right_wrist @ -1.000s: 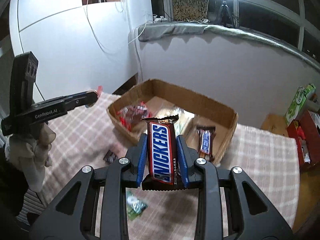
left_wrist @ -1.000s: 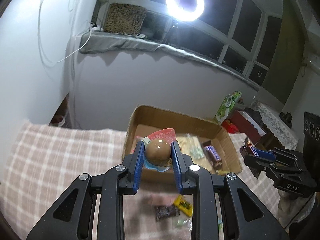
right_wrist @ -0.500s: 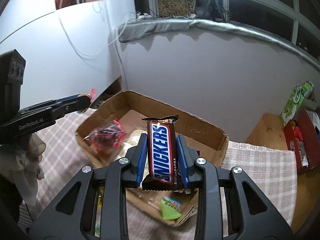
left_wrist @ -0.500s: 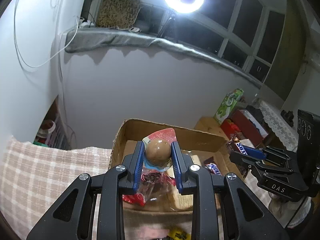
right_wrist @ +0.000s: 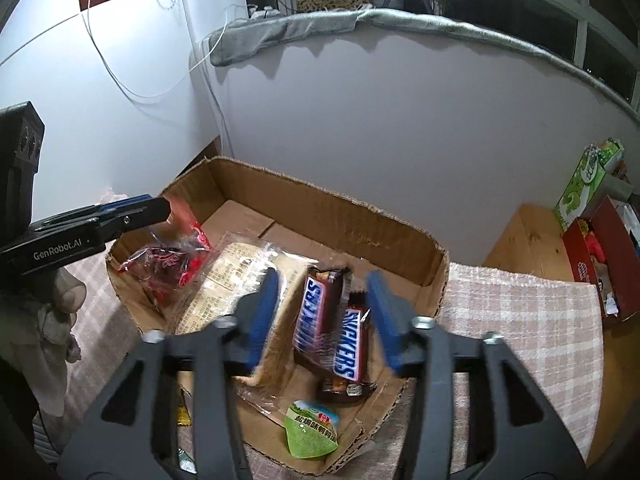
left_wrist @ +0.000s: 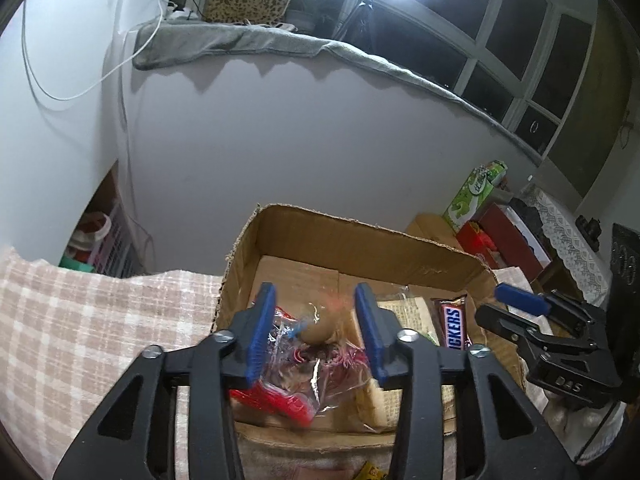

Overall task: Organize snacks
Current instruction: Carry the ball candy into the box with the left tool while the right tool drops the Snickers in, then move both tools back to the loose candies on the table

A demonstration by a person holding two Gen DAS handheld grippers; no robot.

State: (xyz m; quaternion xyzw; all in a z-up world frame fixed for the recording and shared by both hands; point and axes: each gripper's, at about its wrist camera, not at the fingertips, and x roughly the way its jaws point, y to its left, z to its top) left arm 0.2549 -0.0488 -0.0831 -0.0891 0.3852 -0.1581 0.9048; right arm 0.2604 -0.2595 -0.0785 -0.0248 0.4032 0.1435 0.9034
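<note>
Both grippers hang over the open cardboard box point(left_wrist: 360, 236) point(right_wrist: 320, 196). My left gripper point(left_wrist: 314, 296) is opening; a brown egg-shaped snack point(left_wrist: 318, 328), blurred, sits loose between its blue pads above a red-and-clear bag point(left_wrist: 288, 384). My right gripper point(right_wrist: 323, 280) is opening too. A blurred Snickers bar point(right_wrist: 314, 312) lies free between its pads, tilted beside a second Snickers bar point(right_wrist: 352, 346) on the box floor. Each gripper shows in the other's view: the right gripper point(left_wrist: 520, 304) and the left gripper point(right_wrist: 152, 208).
Inside the box lie a clear packet with printed text point(right_wrist: 236, 276), a red bag point(right_wrist: 168, 260) and a green sealed cup point(right_wrist: 310, 434). The box stands on a plaid cloth point(left_wrist: 100, 320). A green carton point(right_wrist: 584, 180) and a red box point(right_wrist: 600, 256) sit at the right.
Both grippers came forward and down over the box. Their jaws opened, letting go of the brown egg snack and the Snickers bar, which now drop into the box.
</note>
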